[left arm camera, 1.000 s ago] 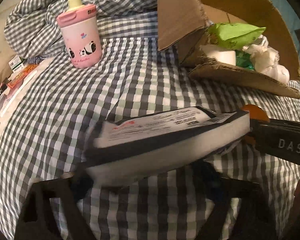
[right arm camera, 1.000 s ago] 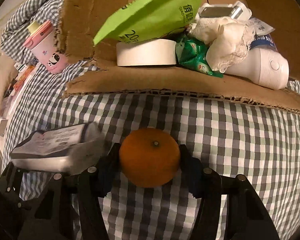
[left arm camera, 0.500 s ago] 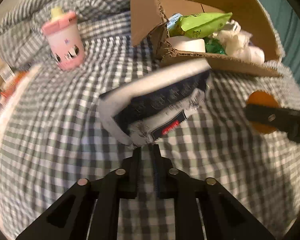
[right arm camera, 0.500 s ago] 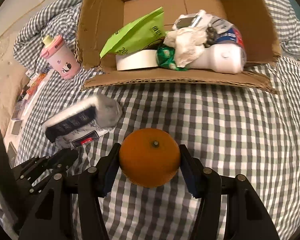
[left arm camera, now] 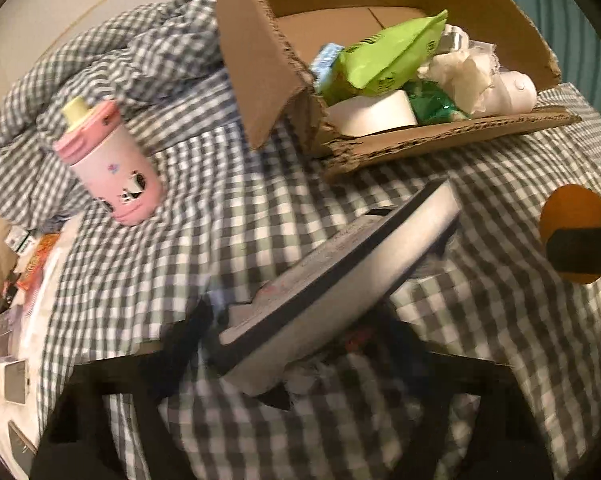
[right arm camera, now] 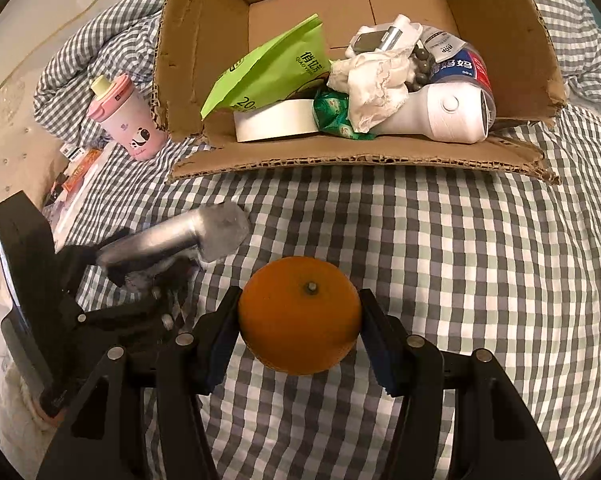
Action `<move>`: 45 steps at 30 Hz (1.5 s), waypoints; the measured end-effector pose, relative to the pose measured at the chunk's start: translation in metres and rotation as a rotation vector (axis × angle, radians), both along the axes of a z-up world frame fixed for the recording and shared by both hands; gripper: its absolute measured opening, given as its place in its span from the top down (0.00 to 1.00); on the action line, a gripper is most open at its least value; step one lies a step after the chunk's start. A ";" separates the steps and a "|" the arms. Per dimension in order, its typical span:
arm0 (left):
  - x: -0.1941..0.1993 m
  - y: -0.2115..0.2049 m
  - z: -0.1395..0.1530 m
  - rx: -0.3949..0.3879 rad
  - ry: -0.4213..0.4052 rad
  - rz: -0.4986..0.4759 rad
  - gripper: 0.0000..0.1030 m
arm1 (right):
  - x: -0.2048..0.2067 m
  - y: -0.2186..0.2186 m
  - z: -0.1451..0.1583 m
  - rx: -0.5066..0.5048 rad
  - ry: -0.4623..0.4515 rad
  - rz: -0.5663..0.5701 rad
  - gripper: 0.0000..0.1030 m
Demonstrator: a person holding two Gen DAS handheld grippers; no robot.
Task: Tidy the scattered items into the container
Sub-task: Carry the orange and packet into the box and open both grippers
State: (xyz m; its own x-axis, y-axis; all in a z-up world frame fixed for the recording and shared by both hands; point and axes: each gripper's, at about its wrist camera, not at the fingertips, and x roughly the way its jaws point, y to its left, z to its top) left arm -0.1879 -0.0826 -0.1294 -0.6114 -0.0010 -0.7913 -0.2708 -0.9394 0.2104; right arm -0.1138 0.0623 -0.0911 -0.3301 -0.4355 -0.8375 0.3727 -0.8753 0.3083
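Note:
My right gripper (right arm camera: 298, 332) is shut on an orange (right arm camera: 299, 315) and holds it above the checked bedcover, short of the cardboard box (right arm camera: 352, 158). The orange also shows in the left wrist view (left arm camera: 572, 224). My left gripper (left arm camera: 300, 340) is shut on a grey-and-black flat packet (left arm camera: 340, 280), held tilted above the cover; the packet shows blurred in the right wrist view (right arm camera: 176, 236). The box (left arm camera: 260, 60) lies open toward me with a green pouch (right arm camera: 272, 68), a white tape roll (right arm camera: 276, 124), a white cloth and a white bottle inside.
A pink panda cup (left arm camera: 108, 160) stands on the checked cover left of the box, also in the right wrist view (right arm camera: 126, 118). Small packets and cards (left arm camera: 24, 264) lie at the bed's left edge. Bunched checked bedding (left arm camera: 120, 52) lies behind the cup.
The left gripper let go of the packet, which lay on the cover half a second ago, and now holds it again, tilted. The right gripper with the orange pulled back from the box.

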 end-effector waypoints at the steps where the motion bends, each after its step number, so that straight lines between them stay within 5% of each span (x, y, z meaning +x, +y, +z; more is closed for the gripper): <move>1: 0.001 0.002 0.000 0.002 0.000 0.003 0.45 | -0.001 0.000 0.000 0.004 0.000 -0.003 0.45; 9: 0.020 0.002 0.016 0.093 -0.060 0.069 0.66 | 0.005 0.016 0.012 -0.025 0.015 -0.012 0.45; 21: 0.045 0.038 0.089 0.228 -0.019 0.028 0.67 | 0.019 0.074 0.062 -0.053 0.123 -0.086 0.45; 37: -0.101 0.094 0.138 0.240 0.044 0.074 0.67 | -0.117 0.076 0.102 -0.011 0.223 -0.138 0.45; 38: -0.109 0.095 0.139 0.242 0.049 0.088 0.63 | -0.126 0.075 0.104 -0.013 0.228 -0.141 0.45; 40: -0.125 0.094 0.139 0.244 0.066 0.129 0.31 | -0.144 0.071 0.109 -0.016 0.250 -0.150 0.43; 41: -0.129 0.093 0.138 0.243 0.069 0.156 0.00 | -0.150 0.068 0.112 -0.005 0.268 -0.154 0.38; 42: -0.132 0.091 0.137 0.244 0.070 0.189 0.00 | -0.152 0.066 0.115 0.024 0.290 -0.161 0.26; 45: -0.126 0.088 0.134 0.278 0.058 0.158 0.00 | -0.141 0.070 0.125 0.075 0.359 -0.208 0.19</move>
